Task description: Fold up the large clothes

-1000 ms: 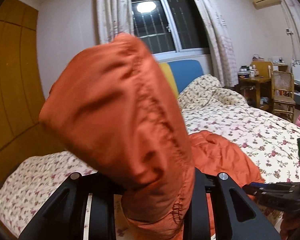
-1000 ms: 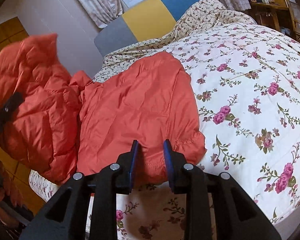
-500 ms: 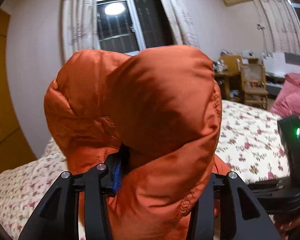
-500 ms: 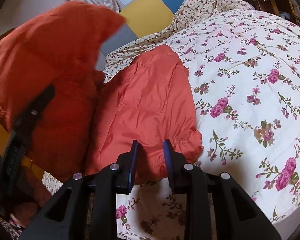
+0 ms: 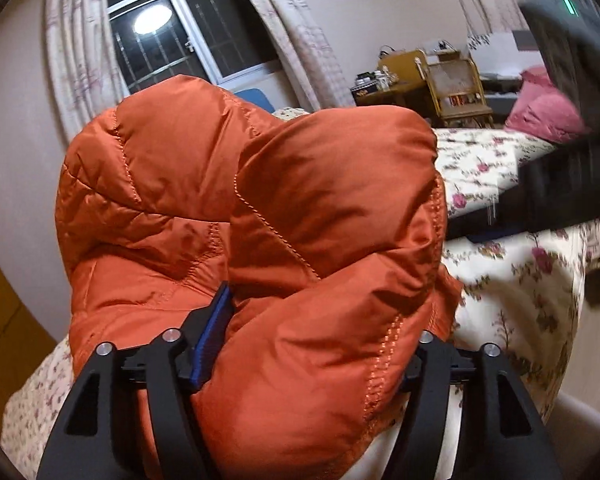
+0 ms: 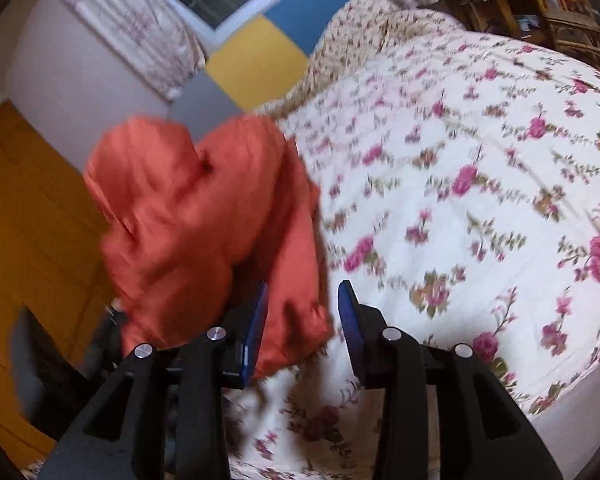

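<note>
An orange quilted down jacket (image 5: 292, 216) bulges up in the left wrist view and hides most of the bed. My left gripper (image 5: 320, 320) has its jaws opening. The puffy fabric fills the gap between them, and the blue pad (image 5: 212, 336) on the left shows its bare face. In the blurred right wrist view the jacket (image 6: 196, 216) sits bunched at the left side of the bed. My right gripper (image 6: 303, 292) is opening too. A gathered cuff lies between its fingers against the left pad (image 6: 256, 328), clear of the right one. The right gripper also shows as a dark blur (image 5: 540, 200).
A floral quilt (image 6: 460, 200) covers the bed, with a grey, yellow and blue headboard (image 6: 260, 56) behind. A wooden wardrobe (image 6: 20, 220) stands at the left. A wicker chair (image 5: 456, 88), a cluttered table and a pink cloth (image 5: 540, 112) are at the far right.
The left jaws have spread from a tight pinch on the jacket to a wide gap, and the bundle has sunk. The right jaws have parted from the cuff, and that view has tilted.
</note>
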Demonstrator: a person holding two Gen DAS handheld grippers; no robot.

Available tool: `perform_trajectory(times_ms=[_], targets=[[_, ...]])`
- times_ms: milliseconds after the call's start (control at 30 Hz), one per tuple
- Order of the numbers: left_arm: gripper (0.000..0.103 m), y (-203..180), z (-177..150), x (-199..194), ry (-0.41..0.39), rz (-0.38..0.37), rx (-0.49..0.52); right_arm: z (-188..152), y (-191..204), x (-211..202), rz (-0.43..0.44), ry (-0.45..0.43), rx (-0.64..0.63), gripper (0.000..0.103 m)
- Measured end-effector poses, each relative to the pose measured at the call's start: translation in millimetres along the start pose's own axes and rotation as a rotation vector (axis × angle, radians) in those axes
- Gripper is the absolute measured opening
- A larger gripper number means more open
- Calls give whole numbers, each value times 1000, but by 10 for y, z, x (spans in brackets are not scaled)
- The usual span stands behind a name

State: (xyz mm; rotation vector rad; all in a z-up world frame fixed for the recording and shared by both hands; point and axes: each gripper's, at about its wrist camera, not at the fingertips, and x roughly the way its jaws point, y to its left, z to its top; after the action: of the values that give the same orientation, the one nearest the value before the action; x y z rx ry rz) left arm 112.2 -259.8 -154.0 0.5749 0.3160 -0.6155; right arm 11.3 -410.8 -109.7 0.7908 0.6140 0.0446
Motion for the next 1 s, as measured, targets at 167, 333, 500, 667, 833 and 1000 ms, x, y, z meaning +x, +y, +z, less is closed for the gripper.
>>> perform_trajectory(times_ms=[167, 333, 500, 667, 833, 1000], targets=[[79, 45, 29, -97, -25, -67, -42, 122, 284, -228, 101, -76, -48, 53], [79, 140, 38, -240, -55, -124, -126, 187, 603, -174, 176, -28, -97, 63], [79, 204, -34, -462, -90, -160, -150, 128, 786, 77, 78, 71, -240, 33], [79, 461, -240, -784, -134, -119, -271, 35, 593, 167, 47, 90, -242, 13], [79, 1010, -373, -827, -135, 44, -500, -170, 224, 318, -6, 162, -171, 10], [79, 1375, -365, -542, -64, 148, -615, -293, -62, 499, -3, 184, -94, 10]])
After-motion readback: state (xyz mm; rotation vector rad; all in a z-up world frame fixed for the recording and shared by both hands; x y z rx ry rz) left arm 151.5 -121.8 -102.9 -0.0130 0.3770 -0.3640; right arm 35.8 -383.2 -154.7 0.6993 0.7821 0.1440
